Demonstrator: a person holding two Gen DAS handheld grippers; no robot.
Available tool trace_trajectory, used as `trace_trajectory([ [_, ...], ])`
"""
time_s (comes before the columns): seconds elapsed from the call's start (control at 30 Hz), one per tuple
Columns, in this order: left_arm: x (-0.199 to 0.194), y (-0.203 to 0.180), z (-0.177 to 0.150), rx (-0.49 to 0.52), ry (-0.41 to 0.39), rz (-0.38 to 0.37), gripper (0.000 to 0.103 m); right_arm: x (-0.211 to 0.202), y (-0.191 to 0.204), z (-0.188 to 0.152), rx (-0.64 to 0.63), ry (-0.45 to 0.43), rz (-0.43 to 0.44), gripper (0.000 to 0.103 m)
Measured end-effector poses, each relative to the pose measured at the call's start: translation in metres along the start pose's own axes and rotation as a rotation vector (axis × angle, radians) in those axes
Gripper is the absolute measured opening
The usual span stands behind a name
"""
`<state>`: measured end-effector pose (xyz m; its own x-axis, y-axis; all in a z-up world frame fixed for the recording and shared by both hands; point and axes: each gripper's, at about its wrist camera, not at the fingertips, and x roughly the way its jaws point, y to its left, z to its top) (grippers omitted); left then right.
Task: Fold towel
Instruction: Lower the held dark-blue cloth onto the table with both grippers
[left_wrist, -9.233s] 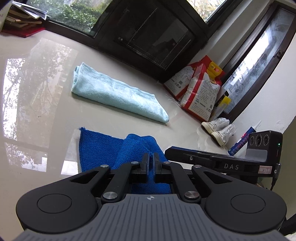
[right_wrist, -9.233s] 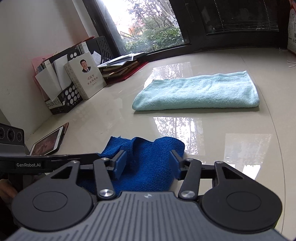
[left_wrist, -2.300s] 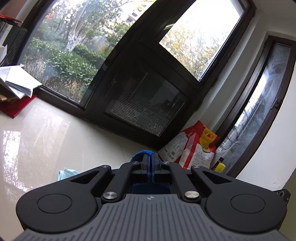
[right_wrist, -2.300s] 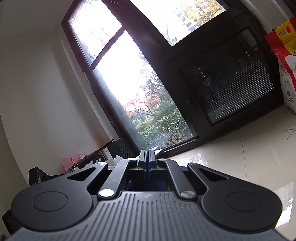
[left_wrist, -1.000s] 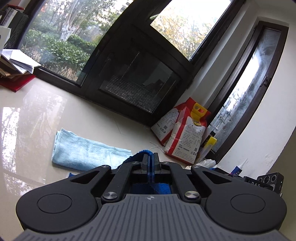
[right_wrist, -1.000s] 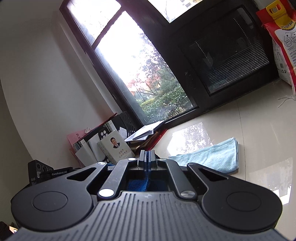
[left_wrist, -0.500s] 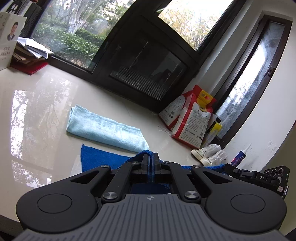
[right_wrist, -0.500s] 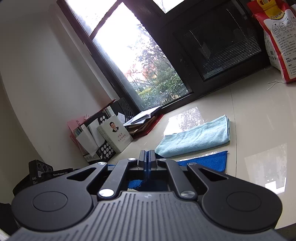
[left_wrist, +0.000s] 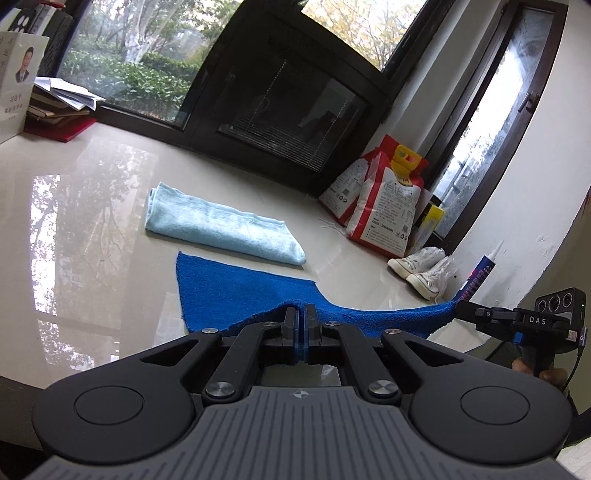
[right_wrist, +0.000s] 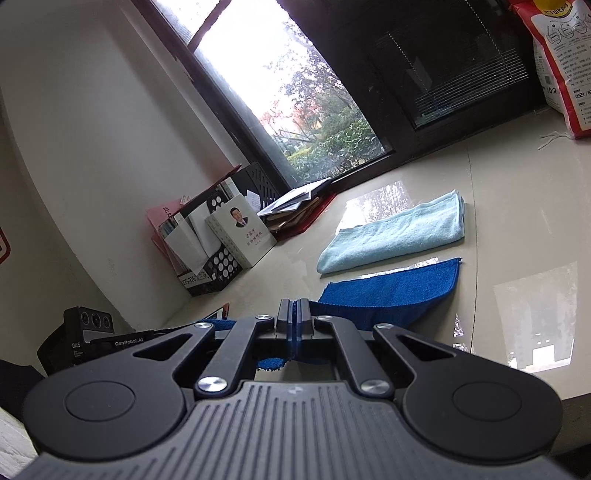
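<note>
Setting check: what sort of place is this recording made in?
Probably a home's bay-window ledge or windowsill area, used for storage: a glossy stone surface beneath garden-facing windows, bags of rice, sneakers and stacked books.
</note>
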<state>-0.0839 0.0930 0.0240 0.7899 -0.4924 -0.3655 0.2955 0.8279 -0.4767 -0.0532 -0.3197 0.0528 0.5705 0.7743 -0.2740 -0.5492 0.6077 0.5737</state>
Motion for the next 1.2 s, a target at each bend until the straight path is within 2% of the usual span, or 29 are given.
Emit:
trace_trajectory([
  [0.37,-0.004,0.014,-0.012,-0.064,0.040,-0.016,0.002,-0.004,-0.007,-0.024,0.055,0.067,-0.044,0.002],
  [0.9,0.038,0.045,0.001,-0.148,0.063,0.009,0.002,0.029,-0.038,-0.019,0.152,0.008,-0.117,0.002],
  [1.2,0.063,0.050,0.021,-0.129,0.057,0.056,0.003,0.050,-0.060,0.000,0.156,-0.038,-0.192,0.002],
])
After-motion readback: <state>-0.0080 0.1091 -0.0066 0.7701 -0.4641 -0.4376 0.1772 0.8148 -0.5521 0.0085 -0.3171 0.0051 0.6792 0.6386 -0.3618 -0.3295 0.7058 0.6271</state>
